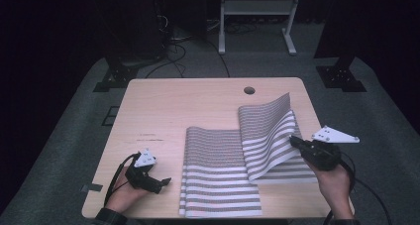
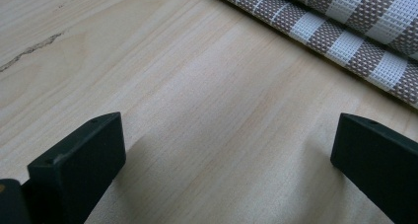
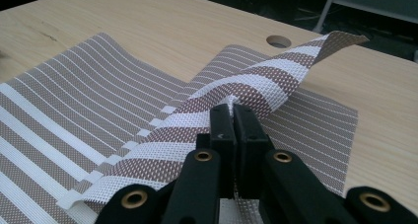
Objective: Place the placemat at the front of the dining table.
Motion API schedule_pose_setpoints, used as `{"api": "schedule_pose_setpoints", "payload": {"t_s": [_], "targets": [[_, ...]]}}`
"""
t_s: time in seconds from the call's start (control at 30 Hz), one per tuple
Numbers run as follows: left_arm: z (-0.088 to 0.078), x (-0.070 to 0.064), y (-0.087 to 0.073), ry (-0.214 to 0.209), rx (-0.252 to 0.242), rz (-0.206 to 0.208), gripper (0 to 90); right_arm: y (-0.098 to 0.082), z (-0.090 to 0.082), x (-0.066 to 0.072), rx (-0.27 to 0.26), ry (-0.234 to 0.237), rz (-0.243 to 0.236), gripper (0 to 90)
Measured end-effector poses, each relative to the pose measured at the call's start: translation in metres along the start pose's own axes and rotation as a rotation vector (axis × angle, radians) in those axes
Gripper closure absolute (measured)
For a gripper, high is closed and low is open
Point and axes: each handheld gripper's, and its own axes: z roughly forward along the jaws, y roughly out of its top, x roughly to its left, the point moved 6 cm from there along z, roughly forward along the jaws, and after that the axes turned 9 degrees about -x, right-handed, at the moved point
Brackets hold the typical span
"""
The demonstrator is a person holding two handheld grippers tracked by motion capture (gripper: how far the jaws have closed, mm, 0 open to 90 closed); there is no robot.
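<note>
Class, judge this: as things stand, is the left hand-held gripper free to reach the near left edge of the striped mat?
Probably yes: the left hand-held gripper is open, and bare table lies between it and the striped mat.

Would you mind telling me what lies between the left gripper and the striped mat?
Just bare wooden table: the left gripper view shows it between the open left gripper and the striped mat.

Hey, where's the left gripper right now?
In the high view the left gripper rests on the table's near-left part, just left of the striped mat, jaws open.
</note>
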Motion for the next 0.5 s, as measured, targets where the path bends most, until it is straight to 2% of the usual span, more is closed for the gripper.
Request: {"api": "schedule_pose_setpoints", "payload": {"t_s": [0.5], "targets": [[0.000, 0.000, 0.000, 0.000, 0.000, -0.001, 0.0, 0.011, 0.024, 0.017, -0.005, 0.060, -0.020, 88.1]]}}
